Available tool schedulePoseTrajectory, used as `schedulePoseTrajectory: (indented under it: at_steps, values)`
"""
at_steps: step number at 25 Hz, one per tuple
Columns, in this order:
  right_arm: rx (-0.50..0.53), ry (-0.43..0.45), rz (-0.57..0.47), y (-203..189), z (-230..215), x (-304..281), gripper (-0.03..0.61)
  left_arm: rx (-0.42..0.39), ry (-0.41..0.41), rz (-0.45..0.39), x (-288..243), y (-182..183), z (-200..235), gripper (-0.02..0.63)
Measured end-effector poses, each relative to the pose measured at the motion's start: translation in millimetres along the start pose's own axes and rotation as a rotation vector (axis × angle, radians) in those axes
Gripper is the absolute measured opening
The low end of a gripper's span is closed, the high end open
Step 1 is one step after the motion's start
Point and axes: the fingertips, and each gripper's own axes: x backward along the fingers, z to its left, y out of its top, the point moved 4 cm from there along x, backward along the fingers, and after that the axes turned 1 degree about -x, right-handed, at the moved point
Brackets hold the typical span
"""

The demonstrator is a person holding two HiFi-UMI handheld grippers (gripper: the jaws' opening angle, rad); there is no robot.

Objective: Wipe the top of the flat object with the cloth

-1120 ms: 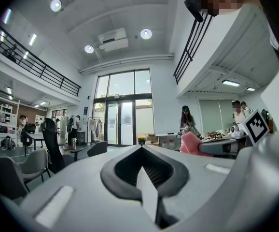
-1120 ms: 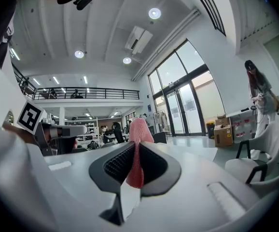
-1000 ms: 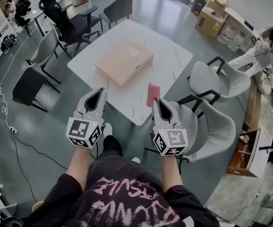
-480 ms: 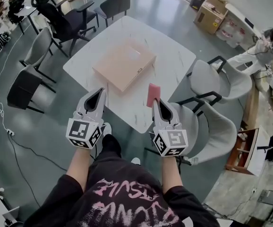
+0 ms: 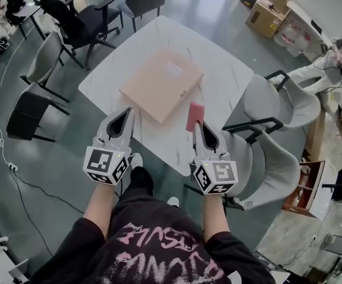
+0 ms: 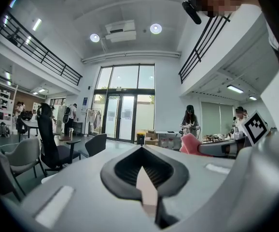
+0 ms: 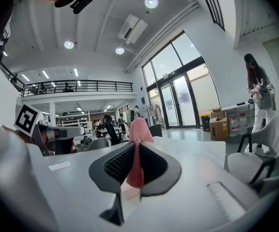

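R gripper [image 5: 199, 126] clenched on cloth [image 5: 194, 116], pinched by lower edge. L gripper [image 5: 125, 112] jaws together, empty. On table [image 5: 218, 70], flat object [image 5: 161, 84] at 11 o'clock of cloth. Risk: cloth may slip mid-wipe; unbraced flat object could skid.

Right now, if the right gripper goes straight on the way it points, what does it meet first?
Probably the flat brown box on the table: the right gripper, tongs shut on the pink cloth, points toward its near right side. It may be high enough to pass above.
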Motion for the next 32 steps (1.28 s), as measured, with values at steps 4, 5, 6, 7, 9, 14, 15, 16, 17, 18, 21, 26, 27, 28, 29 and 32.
schedulePoseTrajectory:
  at_steps: [4, 5, 6, 7, 9, 14, 15, 16, 17, 18, 21, 26, 27, 28, 29, 32]
  values:
    - [-0.004, -0.011, 0.011, -1.6, 4.7, -20.4, 0.048, 0.023, -0.002, 0.006, -9.0, -2.9, 22.1, 0.000]
    - [-0.004, -0.013, 0.012, -1.3, 5.5, -25.5, 0.048, 0.024, -0.003, 0.004, -11.8, -2.4, 27.3, 0.000]
    - [-0.005, -0.017, 0.012, -0.8, 6.2, -30.2, 0.048, 0.025, -0.005, 0.003, -14.6, -1.6, 31.8, 0.000]
    - [-0.006, -0.022, 0.013, -0.2, 6.8, -34.4, 0.048, 0.027, -0.009, 0.001, -17.4, -1.0, 35.6, 0.000]
    - [-0.006, -0.031, 0.016, 1.0, 8.3, -41.5, 0.048, 0.031, -0.017, -0.001, -22.6, -0.2, 41.9, 0.000]
    - [-0.008, -0.061, 0.022, 6.0, 9.8, -57.4, 0.048, 0.046, -0.041, 0.008, -35.4, -0.5, 56.7, 0.000]
    - [-0.010, -0.070, 0.022, 7.3, 9.7, -61.2, 0.048, 0.048, -0.048, 0.010, -38.6, -0.3, 60.4, 0.000]
    - [-0.011, -0.079, 0.021, 8.6, 9.9, -65.6, 0.048, 0.049, -0.055, 0.012, -42.2, 0.0, 64.7, 0.000]
    - [-0.012, -0.088, 0.021, 9.7, 10.4, -70.4, 0.048, 0.051, -0.062, 0.015, -45.9, 0.4, 69.7, 0.000]
    - [-0.013, -0.096, 0.021, 10.7, 11.4, -75.4, 0.048, 0.053, -0.069, 0.017, -49.7, 0.8, 74.9, 0.000]
    - [-0.015, -0.116, 0.024, 13.2, 14.8, -89.5, 0.048, 0.058, -0.087, 0.022, -60.9, 2.7, 90.2, 0.000]
    - [-0.021, -0.162, 0.032, 15.5, 16.8, -109.1, 0.048, 0.062, -0.123, 0.028, -80.0, 5.3, 109.9, 0.000]
    - [-0.020, -0.172, 0.035, 15.4, 17.3, -112.3, 0.048, 0.064, -0.129, 0.030, -83.1, 5.1, 113.3, 0.000]
    - [-0.021, -0.180, 0.036, 15.4, 17.8, -114.9, 0.048, 0.067, -0.136, 0.031, -86.2, 4.8, 116.3, 0.000]
    - [-0.022, -0.186, 0.036, 15.8, 18.2, -117.1, 0.048, 0.070, -0.143, 0.031, -89.5, 4.5, 118.9, 0.000]
    - [-0.024, -0.205, 0.035, 17.2, 19.2, -123.6, 0.048, 0.078, -0.170, 0.034, -99.6, 4.3, 125.5, 0.000]
